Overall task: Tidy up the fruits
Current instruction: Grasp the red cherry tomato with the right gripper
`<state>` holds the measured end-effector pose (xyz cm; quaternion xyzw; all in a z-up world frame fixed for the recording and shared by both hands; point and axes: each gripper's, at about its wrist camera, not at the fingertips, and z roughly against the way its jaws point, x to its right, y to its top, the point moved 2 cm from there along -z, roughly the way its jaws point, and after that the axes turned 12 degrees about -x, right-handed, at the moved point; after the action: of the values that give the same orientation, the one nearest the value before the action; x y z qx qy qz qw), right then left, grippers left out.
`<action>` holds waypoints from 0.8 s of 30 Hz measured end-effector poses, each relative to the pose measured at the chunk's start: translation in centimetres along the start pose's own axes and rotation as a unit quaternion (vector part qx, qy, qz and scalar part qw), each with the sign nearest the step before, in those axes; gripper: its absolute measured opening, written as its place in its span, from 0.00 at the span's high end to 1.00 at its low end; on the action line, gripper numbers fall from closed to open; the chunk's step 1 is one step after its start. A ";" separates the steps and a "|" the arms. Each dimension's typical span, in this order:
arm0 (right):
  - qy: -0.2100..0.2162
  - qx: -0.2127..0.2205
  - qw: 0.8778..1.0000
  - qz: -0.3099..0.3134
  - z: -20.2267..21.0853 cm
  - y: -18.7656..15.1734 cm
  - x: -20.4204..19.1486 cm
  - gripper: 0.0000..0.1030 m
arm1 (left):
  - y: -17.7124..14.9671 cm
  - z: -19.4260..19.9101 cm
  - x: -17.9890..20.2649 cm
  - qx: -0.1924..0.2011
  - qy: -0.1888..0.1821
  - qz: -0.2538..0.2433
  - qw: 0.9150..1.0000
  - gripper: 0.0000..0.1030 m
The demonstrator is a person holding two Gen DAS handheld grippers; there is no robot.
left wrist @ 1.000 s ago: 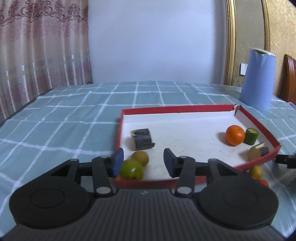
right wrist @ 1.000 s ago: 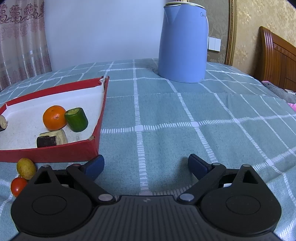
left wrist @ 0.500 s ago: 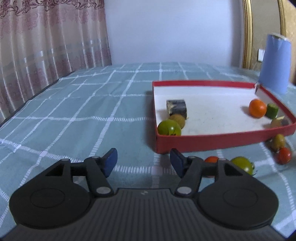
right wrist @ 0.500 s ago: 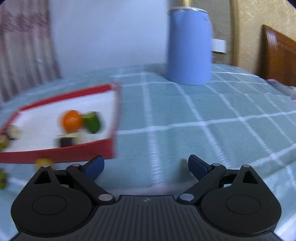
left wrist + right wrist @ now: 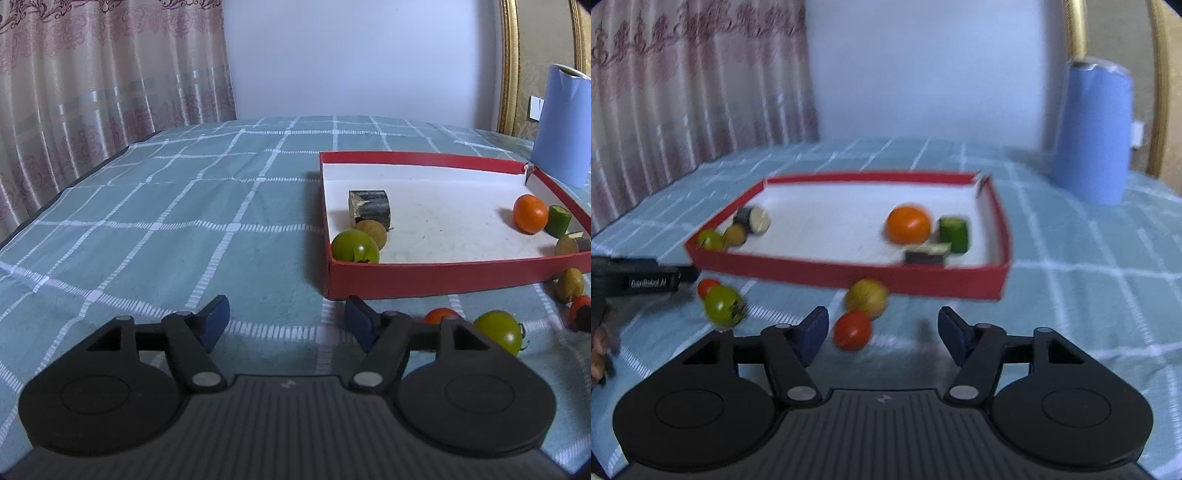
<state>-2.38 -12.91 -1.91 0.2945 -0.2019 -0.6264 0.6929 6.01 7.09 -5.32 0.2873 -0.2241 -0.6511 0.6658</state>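
Note:
A red-walled tray holds an orange, a green cucumber piece, a green tomato, a brownish fruit and dark cut pieces. On the cloth in front lie a green tomato, a red tomato, a yellow fruit and another red tomato. My left gripper is open and empty, left of the loose fruit. My right gripper is open, with the red tomato just inside its left finger.
A blue kettle stands behind the tray at the right. The table has a teal checked cloth. A curtain hangs at the left. The left gripper's body shows at the left edge of the blurred right wrist view.
My left gripper has pulled back out of the tray and to the left, leaving the green tomato inside. My right gripper has swung left and now faces the tray and the loose fruit.

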 end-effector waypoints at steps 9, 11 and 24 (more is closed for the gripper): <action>-0.013 -0.009 1.000 0.018 -1.4 -0.1 -1.2 0.69 | 0.1 -0.2 0.1 -0.004 0.003 0.004 1.000 0.28; -0.006 -0.005 1.000 0.016 -1.2 -0.2 -1.1 0.75 | 0.1 -0.2 0.0 -0.004 0.003 0.005 1.000 0.27; -0.043 0.068 0.996 0.038 1.7 1.1 -1.5 0.76 | 0.1 -0.4 -0.2 -0.007 0.004 0.010 1.000 0.21</action>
<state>-2.82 -11.61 0.20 0.3054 -0.2848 -0.5966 0.6853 6.33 7.29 -5.49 0.2829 -0.2200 -0.6450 0.6749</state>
